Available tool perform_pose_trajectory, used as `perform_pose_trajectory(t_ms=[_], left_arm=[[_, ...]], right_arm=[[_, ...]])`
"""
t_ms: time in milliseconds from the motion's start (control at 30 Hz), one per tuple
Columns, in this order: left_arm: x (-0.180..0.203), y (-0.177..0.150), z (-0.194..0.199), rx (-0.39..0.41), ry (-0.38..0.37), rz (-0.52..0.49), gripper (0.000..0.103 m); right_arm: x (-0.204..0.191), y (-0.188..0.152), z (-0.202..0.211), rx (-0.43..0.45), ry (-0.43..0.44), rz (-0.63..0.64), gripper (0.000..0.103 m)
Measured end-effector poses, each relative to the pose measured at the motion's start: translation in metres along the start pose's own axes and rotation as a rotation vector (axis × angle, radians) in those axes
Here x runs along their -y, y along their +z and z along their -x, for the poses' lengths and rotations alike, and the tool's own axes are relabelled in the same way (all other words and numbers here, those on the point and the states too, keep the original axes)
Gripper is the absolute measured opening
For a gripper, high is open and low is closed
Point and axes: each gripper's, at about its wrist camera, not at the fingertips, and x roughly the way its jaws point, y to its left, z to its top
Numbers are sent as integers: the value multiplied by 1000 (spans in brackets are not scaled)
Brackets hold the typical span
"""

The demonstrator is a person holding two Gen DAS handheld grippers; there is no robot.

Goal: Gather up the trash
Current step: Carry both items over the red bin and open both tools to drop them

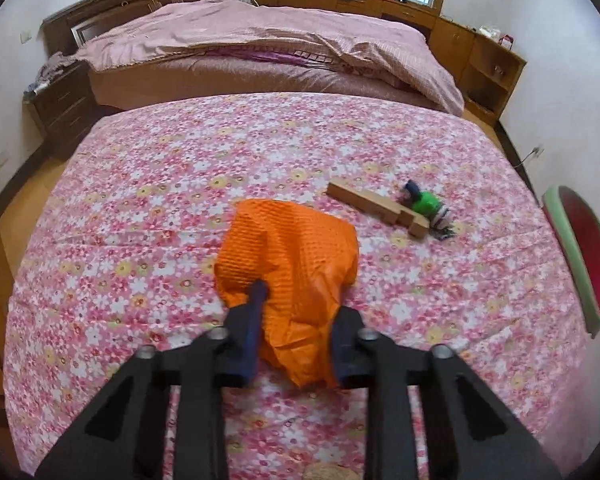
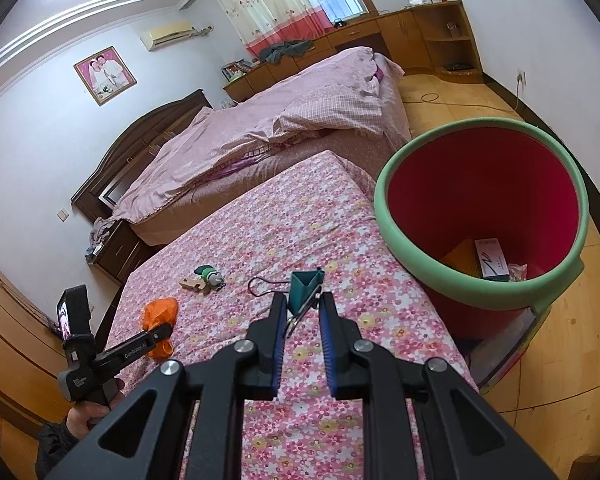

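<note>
Beside the flowered bed (image 2: pixel 260 240) stands the red, green-rimmed bin (image 2: pixel 480 288), well right of the crumpled orange wrapper (image 1: pixel 292 264) clenched in the left gripper (image 1: pixel 296 320), while the right gripper (image 2: pixel 302 312), nearer the bin, grips a teal binder clip (image 2: pixel 306 284) by its handle, long axis pointing away.
</note>
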Motion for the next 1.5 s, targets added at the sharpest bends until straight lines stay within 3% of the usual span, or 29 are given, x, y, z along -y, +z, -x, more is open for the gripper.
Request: perform_pose_trajectory(t_ms=[100, 233, 667, 933, 1233, 1333, 1400, 1500], left_arm=[[1, -1, 10, 6, -57, 19, 12], [17, -3, 34, 28, -125, 4, 11], [134, 19, 74, 55, -334, -166, 11], [215, 27, 62, 30, -400, -285, 11], [278, 30, 34, -5, -449, -386, 12], [295, 28, 29, -5, -431, -420, 16], [303, 28, 26, 2, -425, -437, 31], [310, 27, 27, 14, -432, -441, 39]], right_arm=[[4, 0, 3, 6, 7, -6, 18], [13, 3, 8, 18, 10, -21, 18], [61, 23, 28, 68, -32, -98, 18], [104, 41, 34, 101, -62, -170, 18], [145, 48, 26, 101, -87, -238, 20], [156, 48, 24, 98, -89, -253, 20], [162, 49, 21, 96, -92, -260, 20], [169, 48, 20, 92, -97, -271, 26]])
